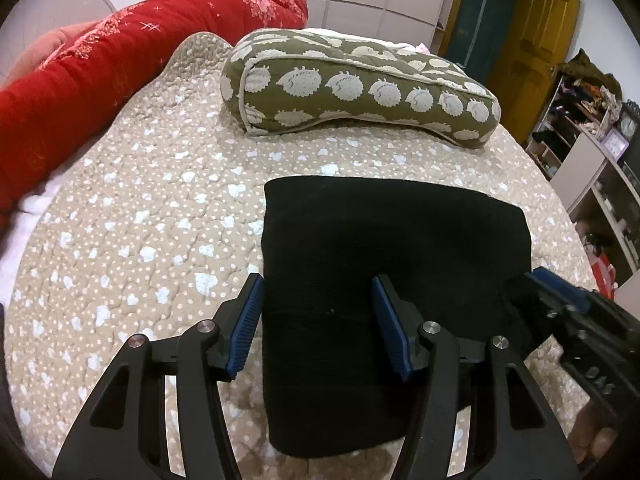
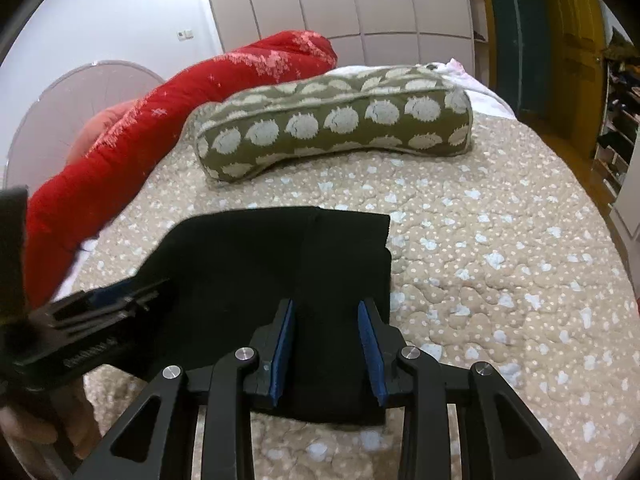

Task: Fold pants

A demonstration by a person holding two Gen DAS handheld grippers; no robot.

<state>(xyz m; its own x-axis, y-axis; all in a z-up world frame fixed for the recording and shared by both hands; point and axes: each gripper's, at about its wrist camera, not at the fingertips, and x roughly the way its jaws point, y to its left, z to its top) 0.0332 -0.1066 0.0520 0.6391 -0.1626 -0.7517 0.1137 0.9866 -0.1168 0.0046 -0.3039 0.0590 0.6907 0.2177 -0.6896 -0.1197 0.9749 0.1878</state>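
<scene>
Folded pants (image 1: 392, 264) lie on bed (image 1: 160, 200) under both tongs; left gripper (image 1: 320, 328) & right gripper (image 2: 328, 344) spread, pinching nothing.

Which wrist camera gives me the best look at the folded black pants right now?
The left wrist view: the black pants fill its middle as one rectangle with far and left edges clear. In the right wrist view their left part is hidden behind the left gripper.
</scene>
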